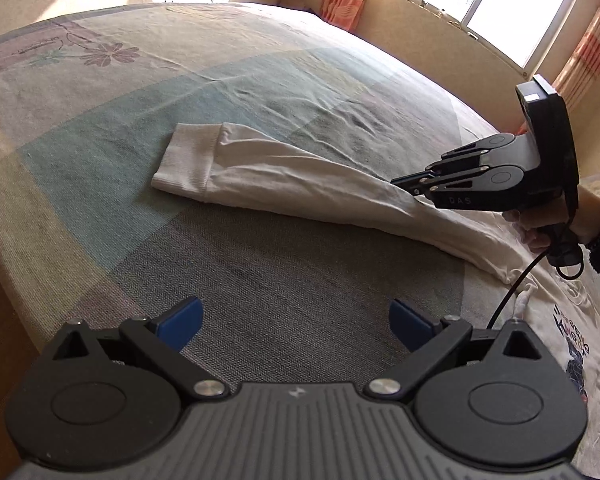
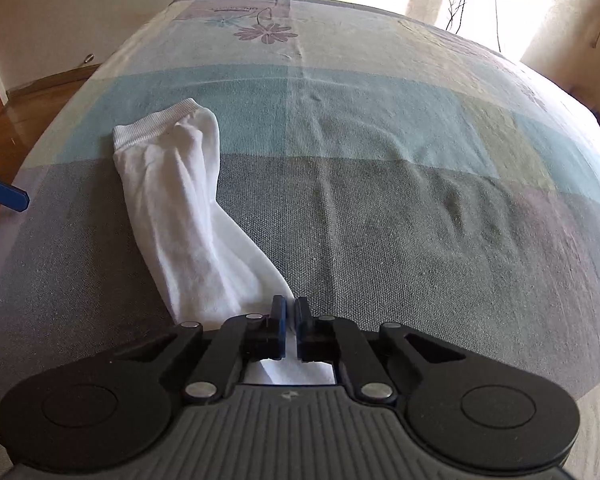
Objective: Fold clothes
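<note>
Sleeve point(image 2: 172, 204) of a white shirt point(image 1: 560, 320) stretches across the bed point(image 2: 380, 200), left of centre in the right wrist view. Right gripper point(image 2: 291, 312) pinches its near end, jaws almost closed. Left gripper point(image 1: 296, 320) hovers, jaws wide apart, empty.

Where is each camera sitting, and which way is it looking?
Left wrist: sits on the left gripper, jaws open, looking across the bed toward the window; shows the right gripper and a hand.
Right wrist: sits on the right gripper, jaws shut on the white sleeve, facing the far wall.
Both share the sleeve and bed.
</note>
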`<act>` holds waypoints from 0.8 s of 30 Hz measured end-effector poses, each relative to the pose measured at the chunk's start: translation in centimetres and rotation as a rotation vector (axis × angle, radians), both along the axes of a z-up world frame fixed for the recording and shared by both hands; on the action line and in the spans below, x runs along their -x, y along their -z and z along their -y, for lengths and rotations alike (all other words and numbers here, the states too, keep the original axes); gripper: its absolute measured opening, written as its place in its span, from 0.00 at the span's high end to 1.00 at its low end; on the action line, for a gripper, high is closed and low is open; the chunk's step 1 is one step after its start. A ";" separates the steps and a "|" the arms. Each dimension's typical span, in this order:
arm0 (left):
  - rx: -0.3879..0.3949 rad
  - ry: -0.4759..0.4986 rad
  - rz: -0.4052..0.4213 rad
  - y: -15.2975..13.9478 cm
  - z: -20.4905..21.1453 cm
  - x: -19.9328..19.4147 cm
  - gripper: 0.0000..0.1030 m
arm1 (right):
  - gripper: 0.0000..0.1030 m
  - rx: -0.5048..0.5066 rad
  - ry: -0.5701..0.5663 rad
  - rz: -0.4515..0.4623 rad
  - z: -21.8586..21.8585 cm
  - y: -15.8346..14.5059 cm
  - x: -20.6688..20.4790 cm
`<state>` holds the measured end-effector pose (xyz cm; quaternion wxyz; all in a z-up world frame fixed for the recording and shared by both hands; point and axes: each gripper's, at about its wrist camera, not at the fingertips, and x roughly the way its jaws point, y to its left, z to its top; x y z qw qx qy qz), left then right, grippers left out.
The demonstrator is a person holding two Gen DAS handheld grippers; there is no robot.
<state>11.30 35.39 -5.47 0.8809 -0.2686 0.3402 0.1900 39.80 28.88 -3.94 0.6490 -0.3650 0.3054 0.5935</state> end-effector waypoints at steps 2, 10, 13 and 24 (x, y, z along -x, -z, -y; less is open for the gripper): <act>0.002 -0.007 0.018 -0.2 -0.1 0.0 0.04 | 0.95 -0.022 0.033 0.048 -0.5 -0.5 -0.4; -0.002 -0.027 0.040 -0.7 -0.5 0.6 0.04 | 0.83 -0.106 0.166 0.074 -2.8 -2.5 -3.4; 0.026 -0.044 0.064 -0.6 -1.3 0.6 0.04 | 0.76 -0.135 0.171 0.054 -3.5 -3.1 -3.0; 0.266 -0.190 0.292 2.8 -7.2 -2.4 0.05 | 0.63 -0.189 0.232 -0.064 2.6 -4.2 -1.1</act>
